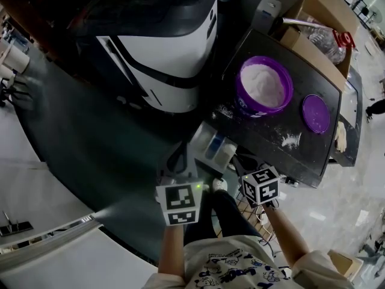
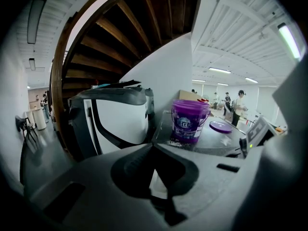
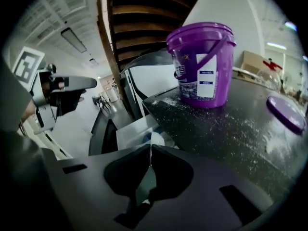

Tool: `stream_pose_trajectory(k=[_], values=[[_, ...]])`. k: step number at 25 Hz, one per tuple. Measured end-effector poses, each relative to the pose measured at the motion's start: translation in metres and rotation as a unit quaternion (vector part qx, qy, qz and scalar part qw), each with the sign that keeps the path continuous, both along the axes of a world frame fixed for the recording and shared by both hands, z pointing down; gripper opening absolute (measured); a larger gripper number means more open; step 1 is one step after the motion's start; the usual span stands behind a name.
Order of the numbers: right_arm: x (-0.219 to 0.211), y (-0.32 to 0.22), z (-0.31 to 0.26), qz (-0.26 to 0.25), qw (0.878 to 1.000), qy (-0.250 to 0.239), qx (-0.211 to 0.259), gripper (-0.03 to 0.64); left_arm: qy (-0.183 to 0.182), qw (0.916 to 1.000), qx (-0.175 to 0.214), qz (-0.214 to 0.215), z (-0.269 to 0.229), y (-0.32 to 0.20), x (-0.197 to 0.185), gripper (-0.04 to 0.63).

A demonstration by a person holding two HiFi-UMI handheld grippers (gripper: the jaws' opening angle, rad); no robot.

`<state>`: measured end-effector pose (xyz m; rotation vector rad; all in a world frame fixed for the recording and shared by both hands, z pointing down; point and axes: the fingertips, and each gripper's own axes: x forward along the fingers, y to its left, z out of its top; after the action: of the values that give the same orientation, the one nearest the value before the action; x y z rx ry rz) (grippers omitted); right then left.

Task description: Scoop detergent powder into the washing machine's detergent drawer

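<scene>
A purple bucket full of white detergent powder stands open on the washing machine's black top. Its purple lid lies to its right, beside spilled powder. The white detergent drawer is pulled out at the machine's near left corner. My left gripper is shut and empty, held low in front of the drawer and facing the bucket. My right gripper is also shut and empty, just short of the drawer, with the bucket beyond. No scoop is in view.
A white and black machine stands left of the washing machine. Cardboard boxes with a plastic bottle sit behind the bucket. The person's legs and a shoe are between the grippers. People stand far off.
</scene>
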<state>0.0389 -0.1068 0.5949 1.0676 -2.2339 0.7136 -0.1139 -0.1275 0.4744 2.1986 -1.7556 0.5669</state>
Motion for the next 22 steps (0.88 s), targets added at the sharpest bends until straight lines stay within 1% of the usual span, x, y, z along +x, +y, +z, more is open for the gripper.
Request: stream_pose_trajectory(k=[4,8,12,17,20,22], values=[[-0.003,0.001,0.001,-0.03,0.998,0.049,0.037,0.021,0.0,1.0,-0.001,-0.003,0.001,0.001,-0.002,0.003],[-0.007,0.001,0.0,-0.06,0.99,0.099,0.079,0.021,0.001,1.0,-0.002,-0.006,0.001,0.001,-0.004,0.003],[-0.01,0.001,0.001,-0.093,0.974,0.164,0.123,0.021,0.002,1.0,-0.002,-0.006,0.001,0.001,-0.005,0.003],[-0.014,0.0,0.002,-0.126,0.955,0.217,0.162,0.021,0.003,1.0,-0.004,-0.006,0.003,0.002,-0.006,0.003],[-0.014,-0.002,0.004,-0.143,0.938,0.254,0.186,0.021,0.003,1.0,-0.004,-0.006,0.004,0.002,-0.006,0.003],[-0.015,-0.003,0.004,-0.155,0.925,0.282,0.201,0.021,0.003,1.0,-0.003,-0.006,0.003,0.001,-0.006,0.003]])
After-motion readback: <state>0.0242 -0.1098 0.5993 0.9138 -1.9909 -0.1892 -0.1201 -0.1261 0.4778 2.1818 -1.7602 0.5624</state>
